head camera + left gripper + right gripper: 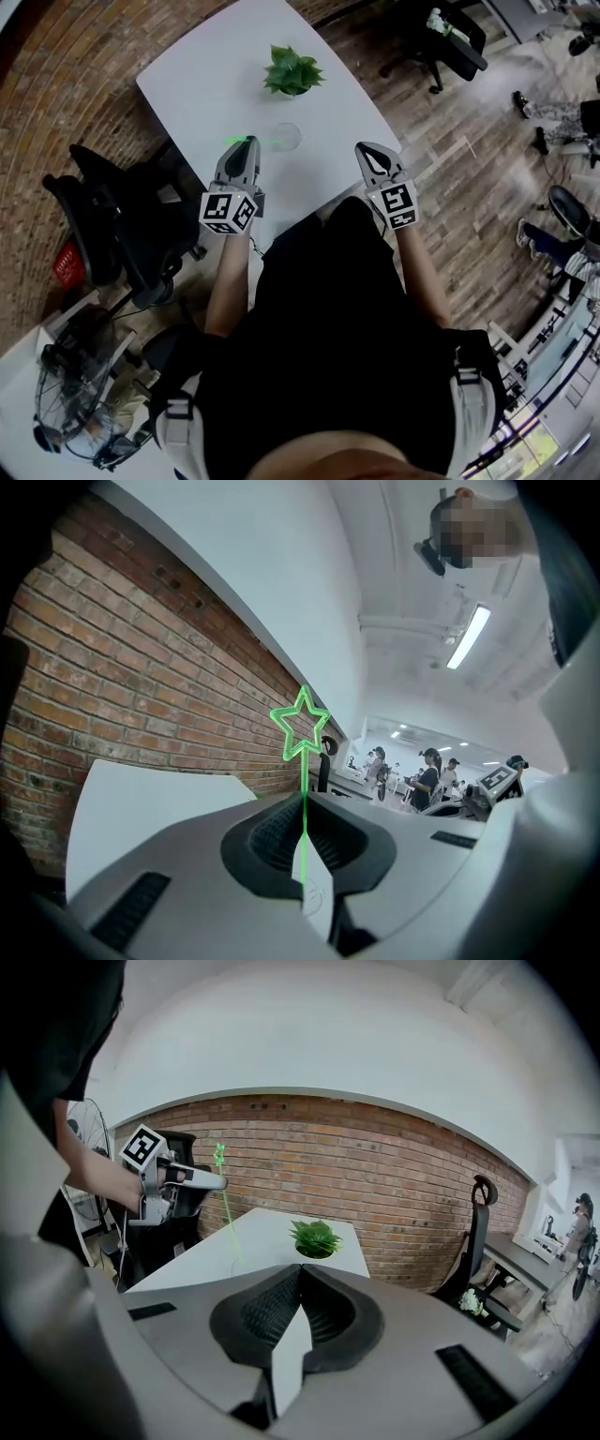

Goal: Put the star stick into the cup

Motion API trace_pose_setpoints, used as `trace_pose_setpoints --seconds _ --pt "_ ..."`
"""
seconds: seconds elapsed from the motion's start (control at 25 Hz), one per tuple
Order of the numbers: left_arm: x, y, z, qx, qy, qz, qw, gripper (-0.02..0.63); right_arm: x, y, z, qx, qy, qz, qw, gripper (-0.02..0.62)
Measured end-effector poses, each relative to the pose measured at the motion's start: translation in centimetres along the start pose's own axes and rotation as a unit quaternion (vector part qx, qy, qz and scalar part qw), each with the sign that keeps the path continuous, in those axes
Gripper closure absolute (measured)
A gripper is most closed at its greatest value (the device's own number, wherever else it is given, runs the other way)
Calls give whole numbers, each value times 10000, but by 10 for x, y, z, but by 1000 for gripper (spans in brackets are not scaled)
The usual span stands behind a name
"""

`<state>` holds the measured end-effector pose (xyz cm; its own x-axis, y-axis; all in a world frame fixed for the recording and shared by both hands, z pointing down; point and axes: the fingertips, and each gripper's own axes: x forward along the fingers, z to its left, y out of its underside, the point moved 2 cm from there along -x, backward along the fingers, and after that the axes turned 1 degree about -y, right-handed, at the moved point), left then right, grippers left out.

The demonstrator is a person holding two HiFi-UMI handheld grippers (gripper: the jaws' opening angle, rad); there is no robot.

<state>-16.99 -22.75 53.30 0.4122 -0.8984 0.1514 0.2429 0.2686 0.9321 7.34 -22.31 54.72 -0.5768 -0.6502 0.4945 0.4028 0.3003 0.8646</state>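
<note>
**Left gripper clamps the green star stick beside the cup**

The left gripper point(247, 143) has its jaws pressed together on the thin stem of the green star stick point(302, 726). In the left gripper view, the stem runs up out of the pinched pads and the outlined star stands just past the jaw tips. In the right gripper view, the star sits above the left gripper and the stem slants down from it toward the white table point(206, 84).

The clear cup point(286, 136) stands on the table just ahead of the left gripper's tips, a little to their right. The stem's lower end reaches the cup. Whether it is inside the rim cannot be told.

The right gripper point(367, 149) hovers at the table's edge, level with the left one and well apart from it. Its jaws are closed together with nothing between them. A potted plant point(292, 70) stands farther ahead of both grippers, beyond the cup. A brick wall point(394, 1176) rises behind the table.
</note>
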Motion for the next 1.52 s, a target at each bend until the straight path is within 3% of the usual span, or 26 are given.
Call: trace_pose_setpoints --seconds 0.68,1.16,1.52 --pt "32 56 22 -16 -27 454 9990 583 4 19 -10 101 70 231 9997 597" --pt "51 76 24 -231 -46 563 9981 583 -2 26 -18 50 73 409 9991 597" --pt "63 87 21 -170 -21 689 9975 581 -4 31 -24 94 137 478 9987 597"
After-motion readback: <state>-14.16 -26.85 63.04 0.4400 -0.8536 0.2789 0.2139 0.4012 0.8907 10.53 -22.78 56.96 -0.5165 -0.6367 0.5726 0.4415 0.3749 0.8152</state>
